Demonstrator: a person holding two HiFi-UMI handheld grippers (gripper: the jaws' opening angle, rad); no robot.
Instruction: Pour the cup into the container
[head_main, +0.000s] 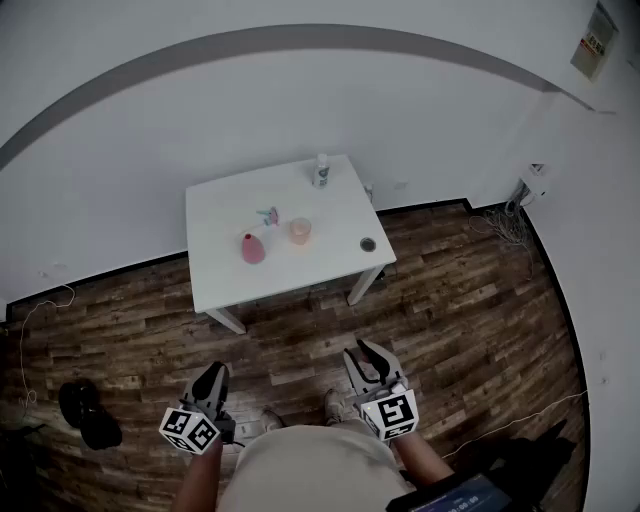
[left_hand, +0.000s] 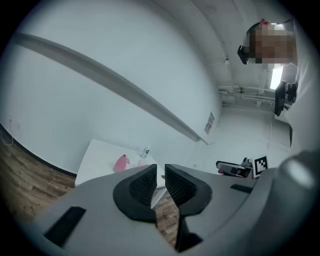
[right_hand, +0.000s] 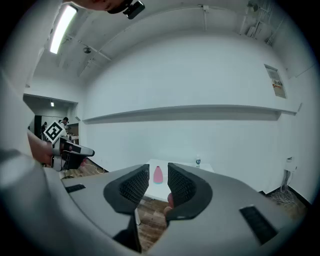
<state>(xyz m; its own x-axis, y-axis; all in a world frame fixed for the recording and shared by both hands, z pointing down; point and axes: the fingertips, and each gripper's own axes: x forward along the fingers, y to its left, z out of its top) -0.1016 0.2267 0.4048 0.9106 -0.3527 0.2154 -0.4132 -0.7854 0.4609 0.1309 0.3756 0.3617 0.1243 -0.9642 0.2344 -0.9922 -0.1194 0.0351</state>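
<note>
Closest to us, the left gripper (head_main: 214, 373) and the right gripper (head_main: 359, 350) hang just in front of our body over the wooden floor (head_main: 450, 300), both pointing ahead toward the table and tipped slightly downward. In the left gripper view the jaws stand only a thin slit apart, with nothing between them. In the right gripper view the gap is somewhat wider, and again the jaws are released and bare, touching nothing. A black thing (head_main: 88, 412) lies on the floor off to our left. Well ahead of both grippers stands a white table (head_main: 225, 275). On its near half the pink container (head_main: 253, 248) stands upright, wide at the base and narrowing to the top, its long axis vertical; we see it through the gap of the right gripper's jaws. Just to its right, apart from it, the cup (head_main: 300, 231) stands upright with its mouth facing up, pale orange and see-through. We cannot tell from here what either one holds. Near the table's right edge lies a small dark round thing (head_main: 368, 244). Just behind the container and cup sits a small teal and pink thing (head_main: 269, 214), too small to make out. At the table's far edge a small bottle (head_main: 321, 170) stands upright, with the white wall (head_main: 300, 100) behind it.
</note>
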